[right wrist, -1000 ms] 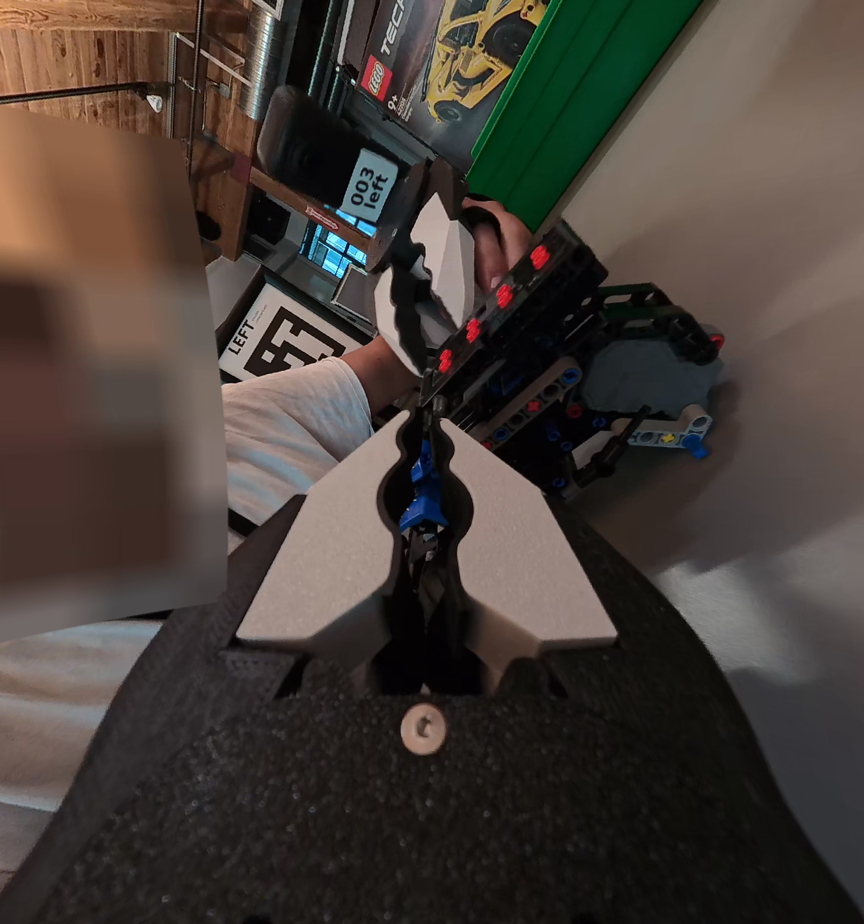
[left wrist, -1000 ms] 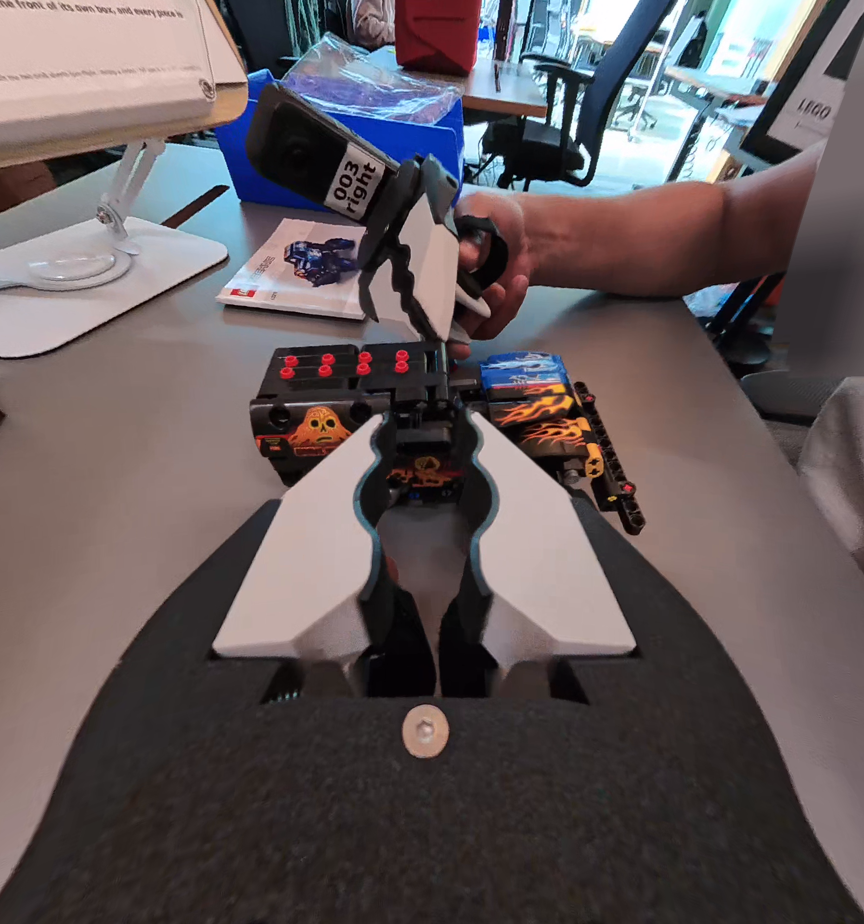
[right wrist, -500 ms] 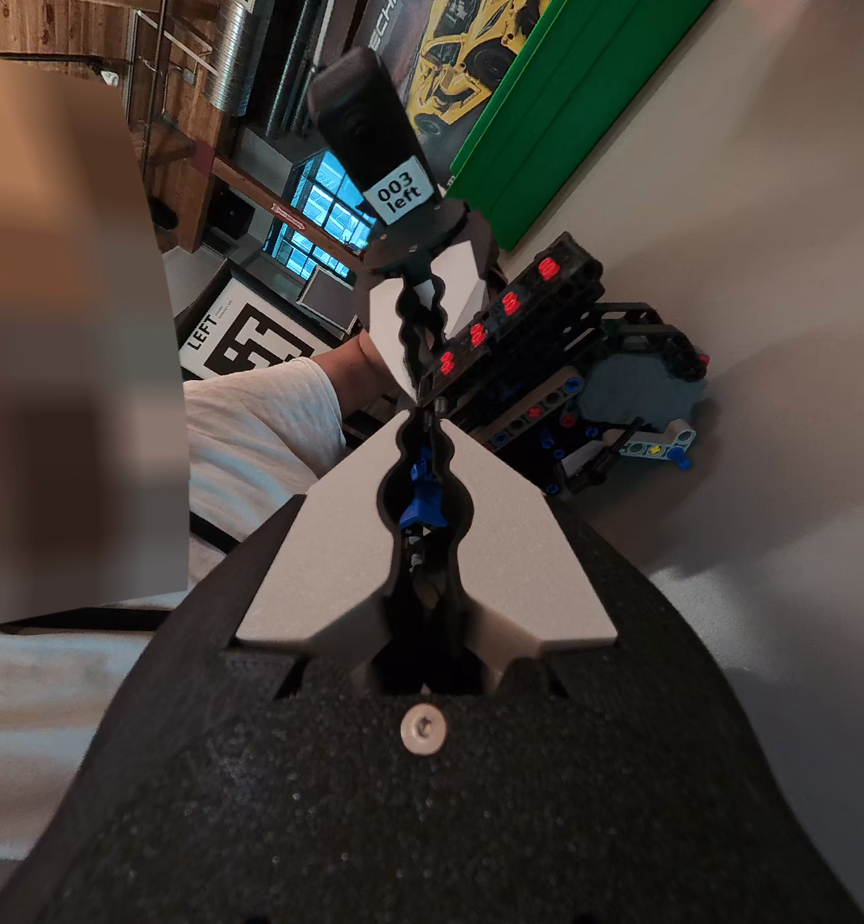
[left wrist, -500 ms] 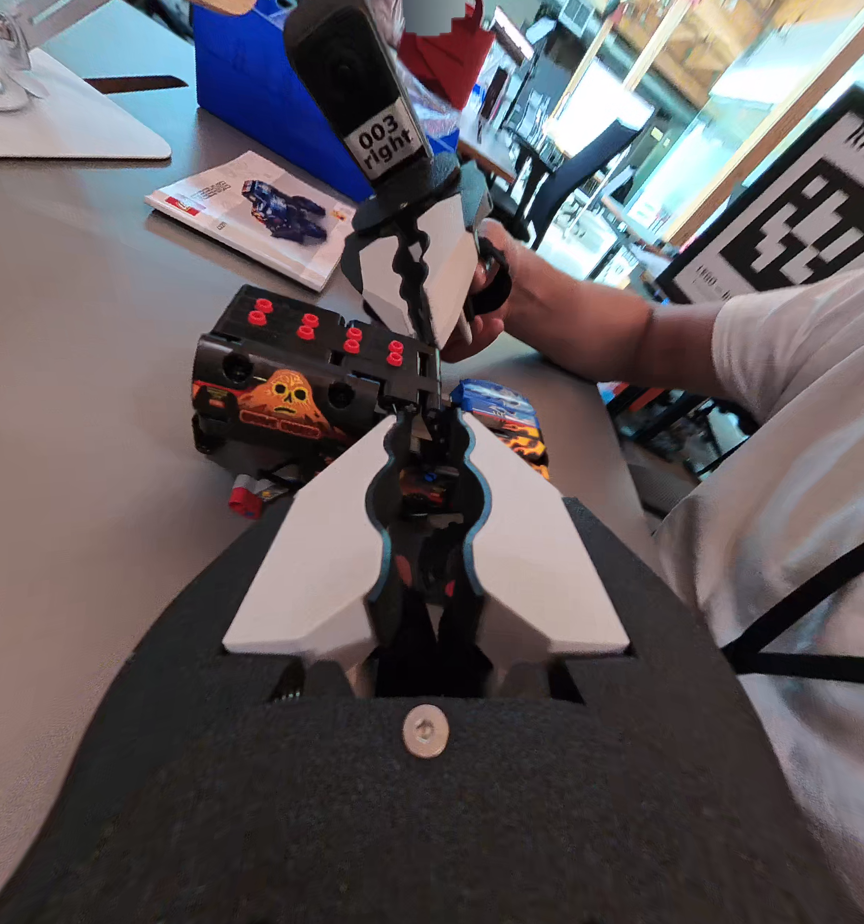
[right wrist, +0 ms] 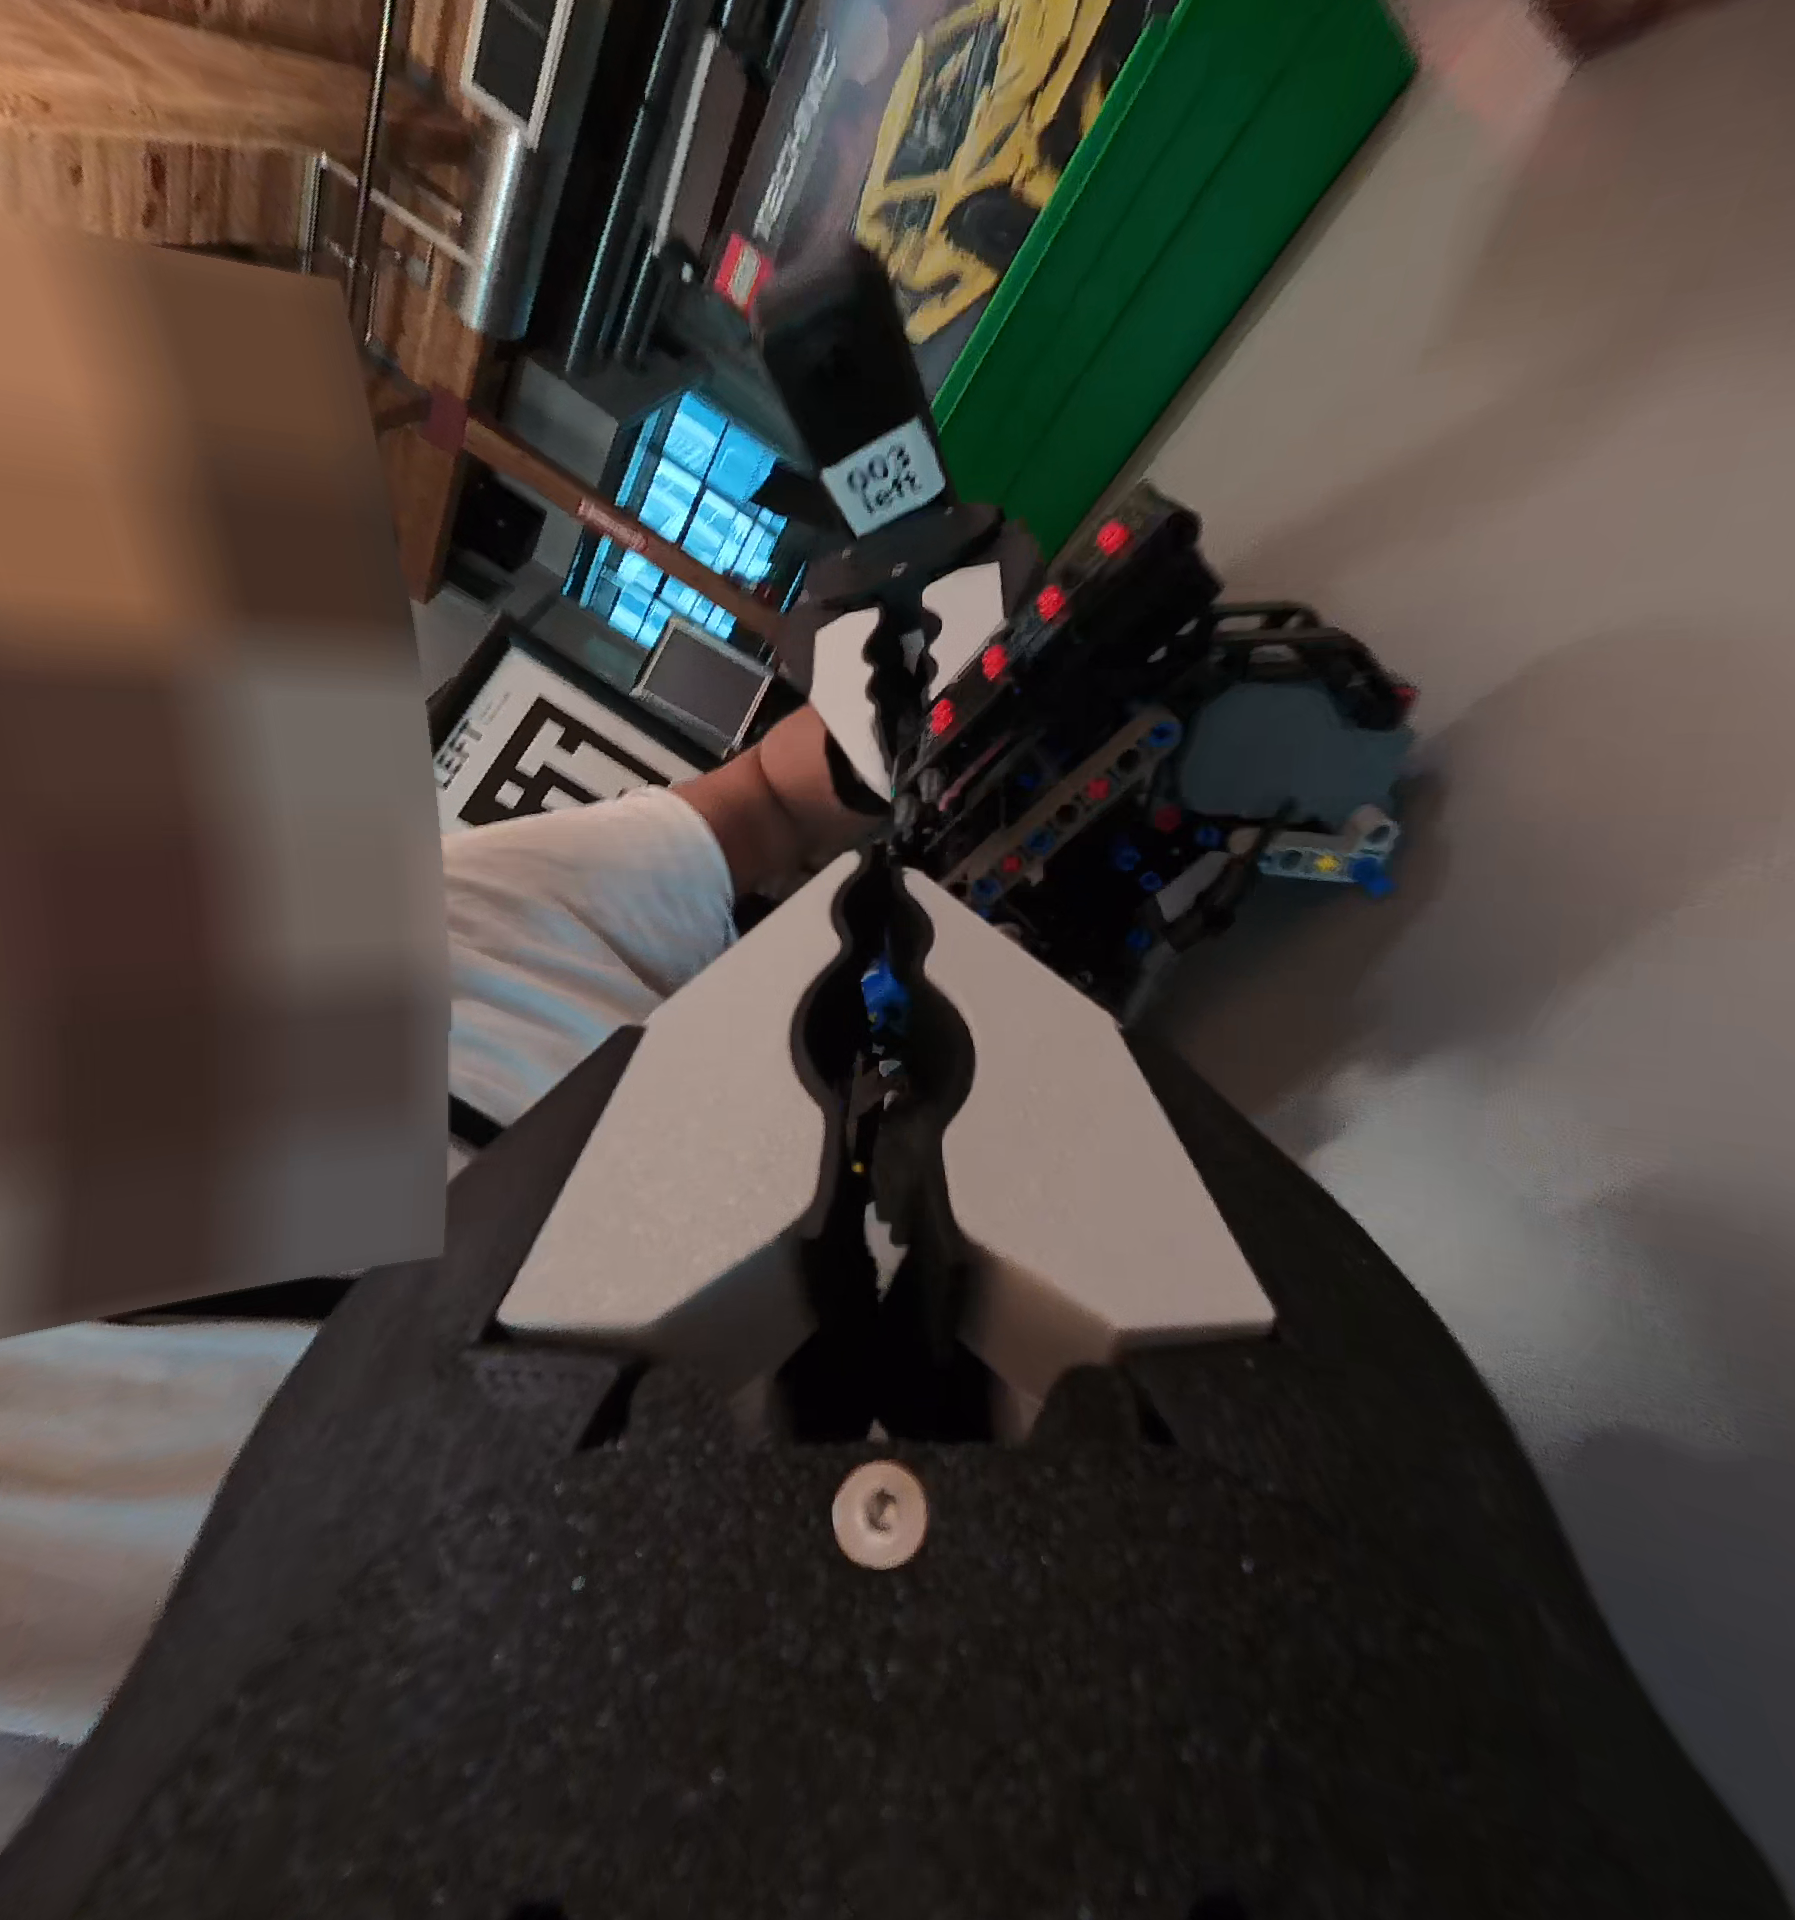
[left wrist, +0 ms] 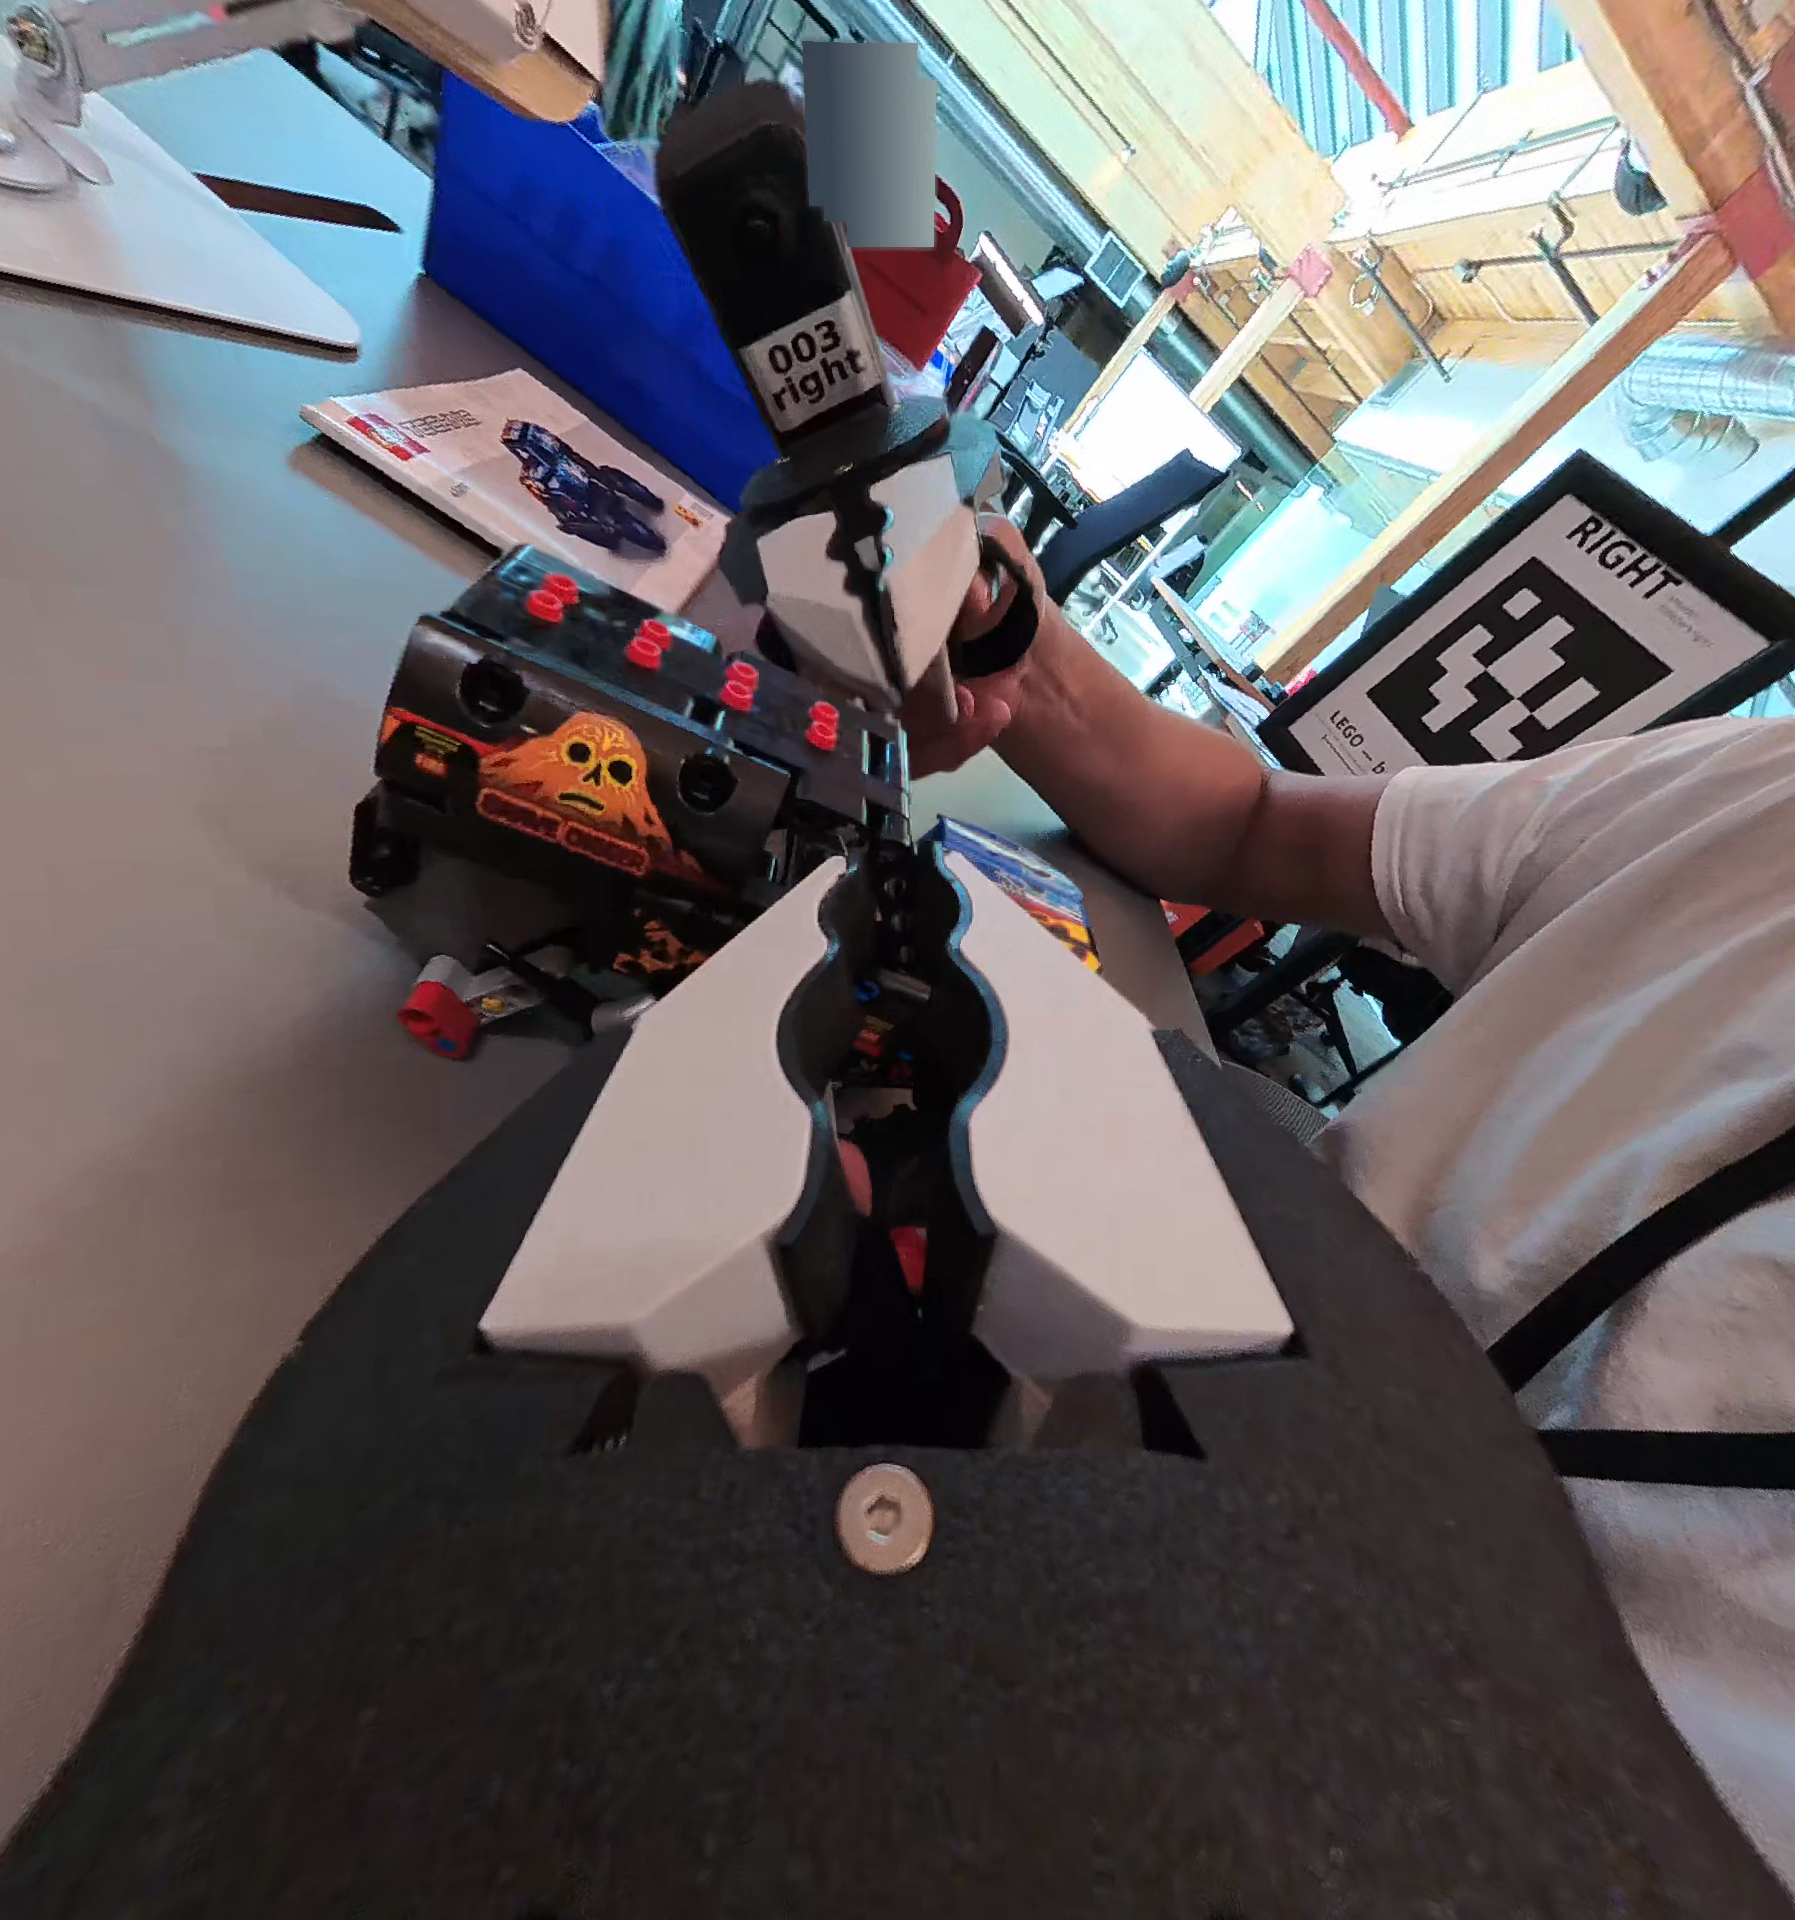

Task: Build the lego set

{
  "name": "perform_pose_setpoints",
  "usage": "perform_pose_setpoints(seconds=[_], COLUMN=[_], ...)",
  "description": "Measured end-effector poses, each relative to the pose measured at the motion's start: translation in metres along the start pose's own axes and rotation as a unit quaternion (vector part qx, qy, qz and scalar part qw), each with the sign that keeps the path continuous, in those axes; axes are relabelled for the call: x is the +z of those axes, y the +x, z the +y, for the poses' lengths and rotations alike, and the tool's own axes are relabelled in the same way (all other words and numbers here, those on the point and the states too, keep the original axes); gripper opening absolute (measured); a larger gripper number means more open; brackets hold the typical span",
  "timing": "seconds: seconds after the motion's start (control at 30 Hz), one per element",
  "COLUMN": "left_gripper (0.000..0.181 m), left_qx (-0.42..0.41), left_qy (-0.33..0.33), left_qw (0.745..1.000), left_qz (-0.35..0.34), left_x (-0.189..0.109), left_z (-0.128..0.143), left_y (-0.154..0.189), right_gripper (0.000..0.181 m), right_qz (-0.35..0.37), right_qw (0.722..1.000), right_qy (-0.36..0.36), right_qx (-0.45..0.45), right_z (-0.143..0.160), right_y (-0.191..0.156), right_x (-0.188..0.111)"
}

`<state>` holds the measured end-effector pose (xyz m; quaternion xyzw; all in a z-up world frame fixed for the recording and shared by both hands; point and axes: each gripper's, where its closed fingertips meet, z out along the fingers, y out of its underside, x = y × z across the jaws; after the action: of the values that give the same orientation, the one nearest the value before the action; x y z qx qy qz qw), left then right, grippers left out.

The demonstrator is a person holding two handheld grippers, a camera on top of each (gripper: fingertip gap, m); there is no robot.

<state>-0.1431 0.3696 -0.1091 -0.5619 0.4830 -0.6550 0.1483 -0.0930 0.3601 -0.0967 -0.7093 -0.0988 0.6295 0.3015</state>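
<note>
A black brick-built vehicle model [left wrist: 581, 769] with an orange skull sticker and red pins is tilted on the grey table [left wrist: 145, 727]. My left gripper [left wrist: 888, 873] is shut on the model's middle part. My right gripper [left wrist: 888, 675] comes down from above and is shut on the same black edge, tip to tip with the left. In the right wrist view my right gripper [right wrist: 888, 862] grips a thin black part with a blue pin, and the left gripper [right wrist: 888, 769] meets it from the far side. The model's underside [right wrist: 1080, 790] faces this camera.
An instruction booklet [left wrist: 519, 468], a blue box [left wrist: 571, 260] and a white stand base [left wrist: 145, 249] lie behind the model. A framed black-and-white marker board [left wrist: 1527, 655] stands at the right. A green box [right wrist: 1163, 239] and a box with a yellow car picture [right wrist: 934, 208] stand beyond. My right fingertips sit around 6 cm from my left ones.
Both grippers keep their hold while the model tips up on one side, so its underside and a red-ended piece now show. Both cameras have rolled and the right gripper stands more upright.
</note>
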Motion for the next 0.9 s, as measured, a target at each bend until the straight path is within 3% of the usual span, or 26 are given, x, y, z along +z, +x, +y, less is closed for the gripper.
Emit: perform_pose_setpoints(seconds=[0.03,0.13,0.23,0.37,0.5,0.6,0.73,0.9], left_gripper=[0.007,0.007,0.007,0.007,0.008,0.007,0.008,0.008], left_qx=[0.007,0.024,0.02,0.01,0.002,-0.005,-0.005,-0.01], left_qy=[0.003,-0.016,-0.028,-0.024,-0.017,-0.013,-0.013,-0.009], left_qw=[1.0,1.0,0.999,1.0,1.0,1.0,1.0,1.0], left_qz=[-0.009,-0.007,0.014,0.012,0.003,0.003,0.0,-0.005], left_x=[-0.003,0.0,0.005,0.005,0.007,0.008,0.01,0.011], left_z=[-0.002,0.0,0.005,0.003,0.002,0.002,0.002,0.001], left_y=[-0.004,-0.002,0.005,0.005,0.003,0.003,0.004,0.004], right_gripper=[0.0,0.0,0.004,0.023,0.012,0.013,0.004,0.002], right_qz=[0.023,0.126,0.223,0.348,0.469,0.509,0.524,0.531], right_qw=[0.999,0.975,0.901,0.757,0.542,0.434,0.358,0.294], right_qy=[0.006,-0.071,-0.087,-0.14,-0.161,-0.184,-0.194,-0.208], right_qx=[-0.027,-0.169,-0.362,-0.535,-0.679,-0.72,-0.748,-0.767], right_z=[-0.006,0.009,0.009,0.006,-0.008,-0.01,-0.012,-0.014], right_y=[0.003,0.014,0.02,0.025,0.012,0.015,0.018,0.017], right_x=[-0.007,0.002,0.009,0.007,0.004,0.006,0.008,0.007])
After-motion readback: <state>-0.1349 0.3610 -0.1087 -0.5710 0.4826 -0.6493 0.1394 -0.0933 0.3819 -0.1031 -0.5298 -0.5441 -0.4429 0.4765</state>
